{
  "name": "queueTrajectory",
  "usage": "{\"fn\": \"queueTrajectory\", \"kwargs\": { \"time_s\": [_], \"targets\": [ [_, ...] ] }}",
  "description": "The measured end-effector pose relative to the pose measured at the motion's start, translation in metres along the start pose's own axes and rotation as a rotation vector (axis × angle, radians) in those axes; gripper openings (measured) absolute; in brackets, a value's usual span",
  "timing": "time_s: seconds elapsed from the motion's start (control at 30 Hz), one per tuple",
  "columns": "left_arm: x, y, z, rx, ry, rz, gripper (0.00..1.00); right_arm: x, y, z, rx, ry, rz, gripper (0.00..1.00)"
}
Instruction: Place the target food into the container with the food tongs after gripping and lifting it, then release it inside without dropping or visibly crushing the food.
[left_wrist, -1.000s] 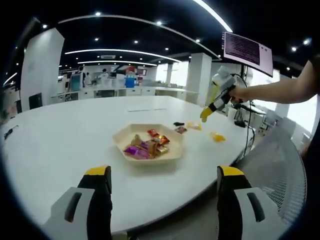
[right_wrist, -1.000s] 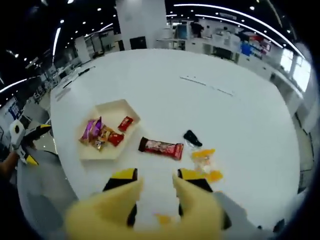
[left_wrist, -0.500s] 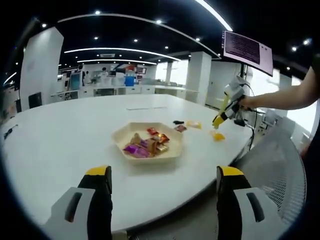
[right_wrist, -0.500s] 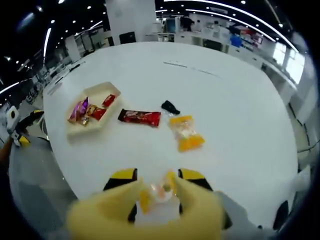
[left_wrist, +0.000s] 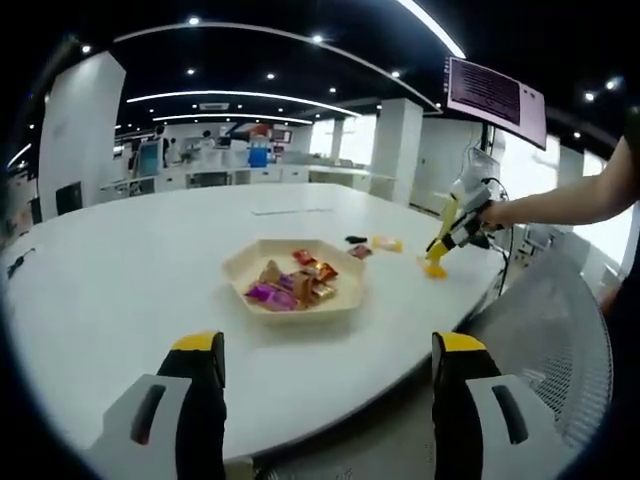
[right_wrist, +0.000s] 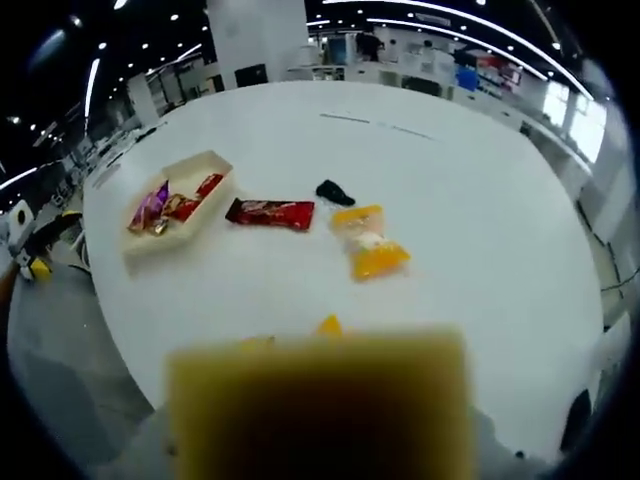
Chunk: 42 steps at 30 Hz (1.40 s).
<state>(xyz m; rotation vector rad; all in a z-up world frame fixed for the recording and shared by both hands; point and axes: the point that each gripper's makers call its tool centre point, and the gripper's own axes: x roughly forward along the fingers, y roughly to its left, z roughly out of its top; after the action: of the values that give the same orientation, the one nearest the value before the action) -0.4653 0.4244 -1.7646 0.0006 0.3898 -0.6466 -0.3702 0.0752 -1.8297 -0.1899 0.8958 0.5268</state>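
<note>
- A large round white table (left_wrist: 120, 270) is seen in both views; every place below is given relative to the beige hexagonal tray (left_wrist: 296, 300) that stands on it.
- A grey mesh chair back (left_wrist: 555, 330) is seen off the table edge, well to the right of the tray in the left gripper view.
- The tray (right_wrist: 178, 215) is loaded with several small wrapped sweets (left_wrist: 292, 285) in purple, red and gold.
- The left gripper (left_wrist: 318, 372) is held off the near table edge, well short of the tray; its two yellow-tipped black jaws are spread wide apart with nothing between them.
- The right gripper (left_wrist: 440, 250) is seen in the left gripper view, held in a person's hand (left_wrist: 492, 213), lowered to the table well to the right of the tray.
- In the right gripper view a blurred yellow block (right_wrist: 320, 405) of food tongs covers that gripper's jaws; whether they are together or apart cannot be told.
- A red-brown chocolate bar (right_wrist: 270, 213) lies on the table just beside the tray.
- A clear packet of orange-yellow snack (right_wrist: 368, 242) lies farther from the tray, beyond the bar.
- A small black wrapped piece (right_wrist: 334, 192) lies between bar and packet, on the far side.
- A small orange piece (right_wrist: 328, 325) shows at the top edge of the tongs, well apart from the tray.
</note>
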Motion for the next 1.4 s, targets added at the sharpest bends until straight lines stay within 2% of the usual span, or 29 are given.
{"fn": "queueTrajectory", "kwargs": {
  "time_s": [0.13,0.37,0.47,0.7,1.17,1.23,1.4],
  "targets": [
    [0.0,0.0,-0.001,0.0,0.003,0.0,0.82,0.001,0.001,0.001,-0.031,-0.001,0.012,0.31],
    [0.0,0.0,-0.001,0.001,0.005,-0.002,0.81,0.003,-0.001,0.0,0.029,0.044,0.016,0.27],
    [0.0,0.0,-0.001,0.002,0.005,-0.002,0.81,0.005,0.003,0.001,-0.005,0.081,-0.002,0.25],
    [0.0,0.001,-0.002,-0.001,0.011,0.002,0.8,0.007,0.008,0.005,-0.018,0.109,-0.013,0.22],
    [0.0,0.001,-0.004,0.002,0.025,0.007,0.79,0.008,0.013,0.014,-0.057,0.108,-0.019,0.21],
    [0.0,0.001,-0.004,0.0,0.025,0.007,0.78,0.007,0.013,0.016,-0.042,0.108,-0.017,0.21],
    [0.0,0.0,-0.004,-0.001,0.027,-0.002,0.78,-0.004,0.012,0.033,-0.052,0.086,-0.023,0.21]
  ]
}}
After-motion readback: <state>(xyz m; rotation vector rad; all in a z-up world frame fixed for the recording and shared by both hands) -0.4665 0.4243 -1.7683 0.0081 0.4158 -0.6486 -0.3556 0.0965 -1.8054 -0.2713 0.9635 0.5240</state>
